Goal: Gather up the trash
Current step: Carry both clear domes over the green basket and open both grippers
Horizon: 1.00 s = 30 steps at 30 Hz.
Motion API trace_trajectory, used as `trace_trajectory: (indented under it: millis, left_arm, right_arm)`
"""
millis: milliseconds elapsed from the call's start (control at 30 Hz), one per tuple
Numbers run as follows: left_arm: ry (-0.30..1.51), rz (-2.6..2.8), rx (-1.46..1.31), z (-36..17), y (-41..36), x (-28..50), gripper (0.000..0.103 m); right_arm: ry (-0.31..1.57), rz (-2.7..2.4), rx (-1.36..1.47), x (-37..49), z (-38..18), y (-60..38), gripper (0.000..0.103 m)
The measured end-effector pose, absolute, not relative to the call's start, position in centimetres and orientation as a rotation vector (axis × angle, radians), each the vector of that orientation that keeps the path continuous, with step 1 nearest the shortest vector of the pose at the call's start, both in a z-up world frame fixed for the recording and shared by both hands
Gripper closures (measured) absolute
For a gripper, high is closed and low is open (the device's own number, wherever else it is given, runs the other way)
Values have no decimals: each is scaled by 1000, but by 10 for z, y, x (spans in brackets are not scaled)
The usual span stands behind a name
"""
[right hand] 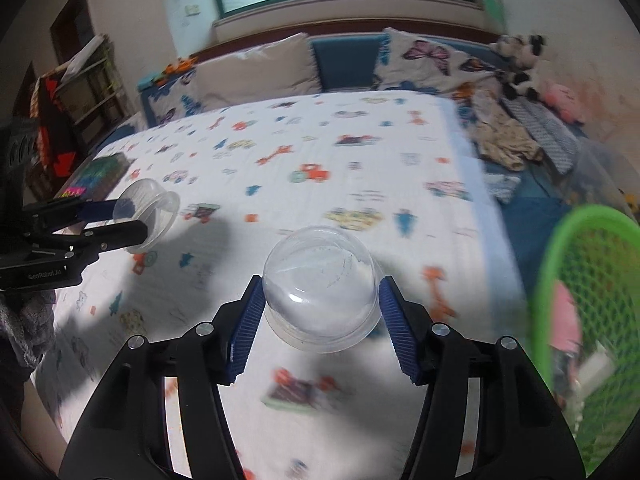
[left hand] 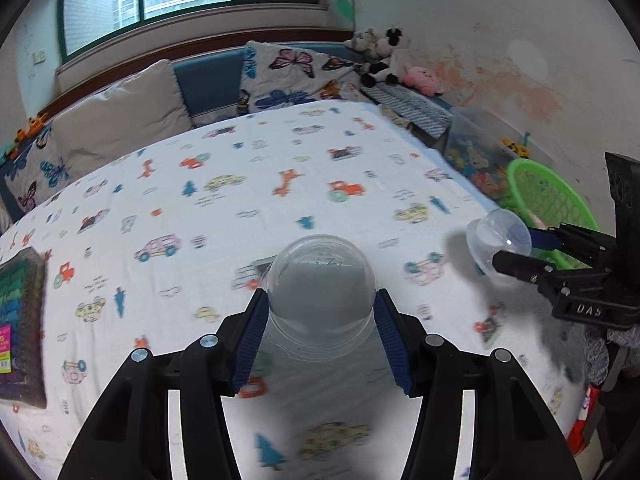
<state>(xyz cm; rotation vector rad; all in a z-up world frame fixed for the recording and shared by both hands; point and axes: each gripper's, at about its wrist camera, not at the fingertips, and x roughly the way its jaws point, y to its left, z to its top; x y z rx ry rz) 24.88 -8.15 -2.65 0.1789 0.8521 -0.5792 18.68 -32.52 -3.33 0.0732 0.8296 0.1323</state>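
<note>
Holding a clear dome cup [left hand: 322,300] in your left gripper [left hand: 322,332] and another [right hand: 320,292] in your right gripper [right hand: 320,328] — jaws clamped on each — you've the green basket [right hand: 552,256] at right-frame edge, nearer your right.

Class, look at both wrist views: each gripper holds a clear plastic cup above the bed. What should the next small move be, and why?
Probably carry the right gripper and its clear cup over to the green basket close by on its right. Both cups are already gripped and off the bedsheet, and the right gripper is the one nearer the basket; the left gripper with its cup can follow.
</note>
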Motion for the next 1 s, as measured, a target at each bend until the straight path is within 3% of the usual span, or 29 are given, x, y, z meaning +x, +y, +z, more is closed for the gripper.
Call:
trace_trajectory:
  millis: [533, 1000]
  left_arm:
    - [806, -775, 233, -2, -199, 201, 50]
    - [786, -886, 285, 12, -289, 182, 50]
  right_arm:
    - [794, -195, 177, 102, -20, -482, 44]
    - [795, -306, 251, 73, -30, -537, 43]
